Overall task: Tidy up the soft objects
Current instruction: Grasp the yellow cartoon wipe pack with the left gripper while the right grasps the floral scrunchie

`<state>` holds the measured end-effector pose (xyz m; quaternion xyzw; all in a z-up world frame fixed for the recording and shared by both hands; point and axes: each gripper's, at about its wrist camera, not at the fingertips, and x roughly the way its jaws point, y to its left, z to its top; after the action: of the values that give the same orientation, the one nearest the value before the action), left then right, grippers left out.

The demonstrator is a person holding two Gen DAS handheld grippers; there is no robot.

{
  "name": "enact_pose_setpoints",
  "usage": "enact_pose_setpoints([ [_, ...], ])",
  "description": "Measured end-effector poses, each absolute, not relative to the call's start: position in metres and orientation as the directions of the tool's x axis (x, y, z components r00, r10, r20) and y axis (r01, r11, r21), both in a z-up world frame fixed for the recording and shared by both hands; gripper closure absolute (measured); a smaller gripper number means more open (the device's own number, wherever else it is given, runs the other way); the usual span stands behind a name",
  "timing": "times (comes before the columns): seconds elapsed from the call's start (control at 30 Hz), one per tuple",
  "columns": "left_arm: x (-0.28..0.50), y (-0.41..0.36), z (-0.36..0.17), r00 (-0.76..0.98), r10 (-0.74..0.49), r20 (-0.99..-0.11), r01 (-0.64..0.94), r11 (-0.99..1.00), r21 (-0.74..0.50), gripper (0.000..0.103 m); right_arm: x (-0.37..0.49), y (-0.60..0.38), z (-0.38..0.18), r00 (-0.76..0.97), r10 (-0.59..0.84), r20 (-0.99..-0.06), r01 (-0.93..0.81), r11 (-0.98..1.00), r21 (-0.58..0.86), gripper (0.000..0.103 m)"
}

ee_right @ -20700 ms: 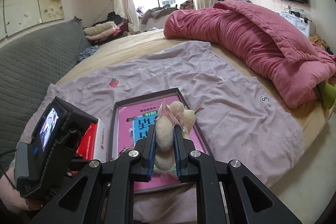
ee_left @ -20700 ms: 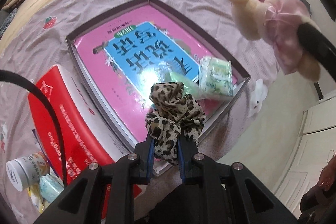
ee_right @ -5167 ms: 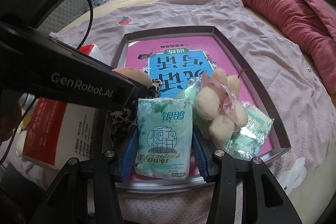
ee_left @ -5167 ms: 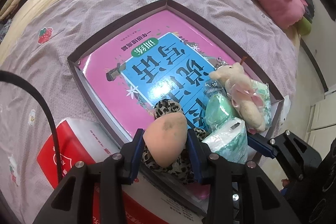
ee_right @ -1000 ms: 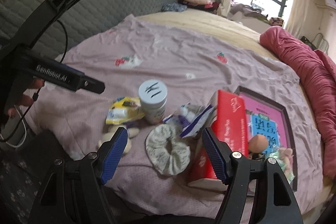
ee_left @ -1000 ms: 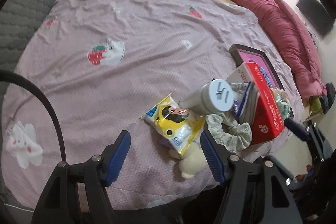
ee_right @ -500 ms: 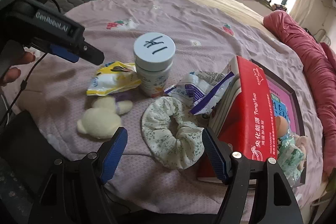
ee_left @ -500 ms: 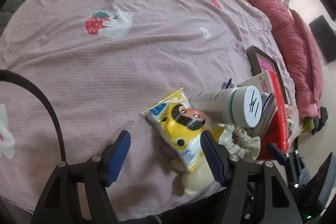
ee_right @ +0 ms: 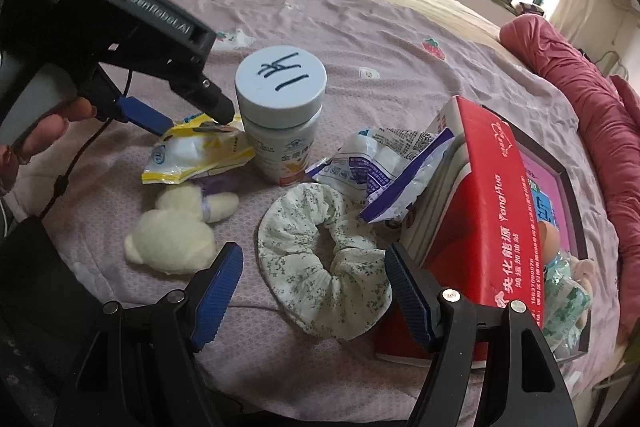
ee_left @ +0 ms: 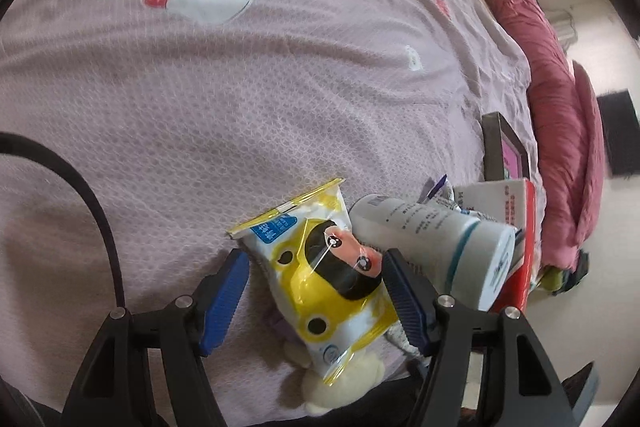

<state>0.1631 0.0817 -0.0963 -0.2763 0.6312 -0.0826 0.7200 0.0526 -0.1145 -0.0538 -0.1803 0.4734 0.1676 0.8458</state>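
Observation:
My left gripper (ee_left: 316,287) is open, its blue pads straddling a yellow and white snack packet (ee_left: 328,275) that lies on the purple bedsheet, over a cream plush toy (ee_left: 340,391). In the right wrist view the packet (ee_right: 196,155) and plush (ee_right: 172,235) lie at the left, under the left gripper (ee_right: 168,117). My right gripper (ee_right: 312,291) is open, its pads either side of a floral scrunchie (ee_right: 320,267). The framed tray (ee_right: 560,187) at the right holds a sponge, a plush and tissue packs.
A white bottle with a blue lid (ee_right: 280,107) stands behind the scrunchie. A crumpled white and purple wrapper (ee_right: 384,171) leans on a red box (ee_right: 492,211). A pink duvet (ee_right: 592,83) lies at the far right. The bed edge is close below.
Both grippers have moved down and closer to the pile. The left now straddles the yellow packet and the right now straddles the scrunchie. Both stay open.

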Motion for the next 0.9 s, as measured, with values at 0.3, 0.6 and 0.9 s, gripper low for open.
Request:
enact_pose_setpoints([
  [0.3,0.169,0.082,-0.118,0.175,-0.521,-0.836,-0.311,0.776,-0.549,0.032,0.057,-0.105,-0.068,0.538,0.048,-0.842,-0.473,0.844,-0.254,0.027],
  [0.6,0.176,0.081,-0.127,0.150,-0.520,-0.841,-0.357,0.764,-0.537,0.032,0.060,-0.091,-0.087,0.563,-0.061,-0.824,-0.471,0.795,-0.382,0.022],
  [0.9,0.183,0.078,-0.128,0.122,-0.509,-0.852,-0.396,0.762,-0.512,0.039,0.063,-0.078,-0.108,0.550,-0.088,-0.831,-0.557,0.703,-0.443,0.070],
])
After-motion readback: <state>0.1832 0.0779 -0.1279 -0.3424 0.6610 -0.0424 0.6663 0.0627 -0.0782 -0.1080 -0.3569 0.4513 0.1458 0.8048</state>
